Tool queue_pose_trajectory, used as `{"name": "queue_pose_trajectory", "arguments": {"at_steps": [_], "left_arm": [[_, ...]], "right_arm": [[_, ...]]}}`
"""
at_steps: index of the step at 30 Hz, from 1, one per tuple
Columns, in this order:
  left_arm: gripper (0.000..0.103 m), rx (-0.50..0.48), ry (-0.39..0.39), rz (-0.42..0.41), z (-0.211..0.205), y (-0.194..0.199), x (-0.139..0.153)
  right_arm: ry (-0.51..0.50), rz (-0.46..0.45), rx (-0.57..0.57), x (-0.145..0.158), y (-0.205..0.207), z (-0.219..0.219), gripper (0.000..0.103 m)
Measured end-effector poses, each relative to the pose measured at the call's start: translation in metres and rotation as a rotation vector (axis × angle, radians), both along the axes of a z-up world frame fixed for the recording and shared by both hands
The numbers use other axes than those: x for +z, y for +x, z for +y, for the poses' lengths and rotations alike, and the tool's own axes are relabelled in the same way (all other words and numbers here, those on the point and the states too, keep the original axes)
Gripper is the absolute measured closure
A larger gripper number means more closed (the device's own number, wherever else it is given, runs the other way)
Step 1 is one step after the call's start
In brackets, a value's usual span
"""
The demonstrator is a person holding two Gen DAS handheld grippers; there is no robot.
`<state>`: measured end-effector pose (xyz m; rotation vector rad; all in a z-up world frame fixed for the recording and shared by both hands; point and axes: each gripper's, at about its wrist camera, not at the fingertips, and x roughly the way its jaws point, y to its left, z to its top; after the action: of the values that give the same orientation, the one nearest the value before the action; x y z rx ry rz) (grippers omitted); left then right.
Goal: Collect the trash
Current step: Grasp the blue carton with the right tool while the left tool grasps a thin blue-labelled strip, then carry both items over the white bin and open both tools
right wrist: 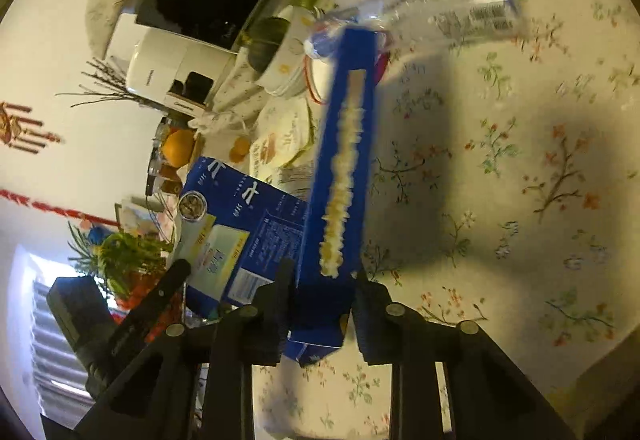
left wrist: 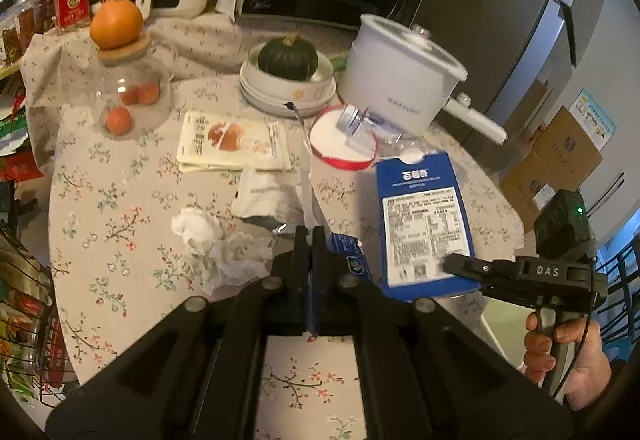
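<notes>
Left tongs [left wrist: 308, 240] are pinched tight on a thin wrapper strip [left wrist: 305, 176] over the floral bench [left wrist: 120, 200] (crumpled tissue [left wrist: 216, 244] just beside), and from the right wrist, right tongs [right wrist: 320, 280] clamp the blue carton [right wrist: 344, 168].
</notes>
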<state>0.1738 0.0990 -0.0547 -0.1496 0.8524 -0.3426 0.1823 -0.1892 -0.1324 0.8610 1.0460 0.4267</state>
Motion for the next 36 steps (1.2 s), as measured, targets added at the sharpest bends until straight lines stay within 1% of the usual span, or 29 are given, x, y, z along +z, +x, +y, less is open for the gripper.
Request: {"name": "queue_pose_trajectory", "arguments": {"at_steps": [5, 8, 12, 17, 21, 24, 28, 31, 36], "left_arm": [[0.102, -0.002, -0.023, -0.022, -0.004, -0.006, 0.010], [0.102, -0.023, -0.034, -0.030, -0.013, -0.011, 0.014], [0.102, -0.072, -0.037, -0.044, -0.035, -0.020, 0.019], [0.102, -0.163, -0.034, -0.060, -0.075, -0.031, 0.024], [0.102, -0.237, -0.034, -0.065, -0.111, -0.041, 0.026], [0.102, -0.295, -0.038, -0.067, -0.140, -0.048, 0.028], [0.102, -0.367, -0.042, -0.066, -0.179, -0.058, 0.027], [0.102, -0.410, -0.038, -0.066, -0.203, -0.066, 0.024], [0.102, -0.482, -0.022, -0.063, -0.244, -0.081, 0.014]], "right_arm": [[-0.018, -0.057, 0.004, 0.025, -0.017, -0.020, 0.079], [-0.084, -0.084, -0.012, 0.041, -0.028, -0.040, 0.079], [-0.145, -0.107, -0.044, 0.056, -0.047, -0.072, 0.079], [-0.229, -0.120, -0.087, 0.070, -0.077, -0.119, 0.079], [-0.286, -0.104, -0.131, 0.071, -0.101, -0.158, 0.079], [-0.312, -0.077, -0.166, 0.064, -0.120, -0.185, 0.079], [-0.335, -0.032, -0.212, 0.053, -0.148, -0.220, 0.079], [-0.347, -0.015, -0.244, 0.049, -0.168, -0.242, 0.079], [-0.362, 0.012, -0.293, 0.042, -0.193, -0.269, 0.079]]}}
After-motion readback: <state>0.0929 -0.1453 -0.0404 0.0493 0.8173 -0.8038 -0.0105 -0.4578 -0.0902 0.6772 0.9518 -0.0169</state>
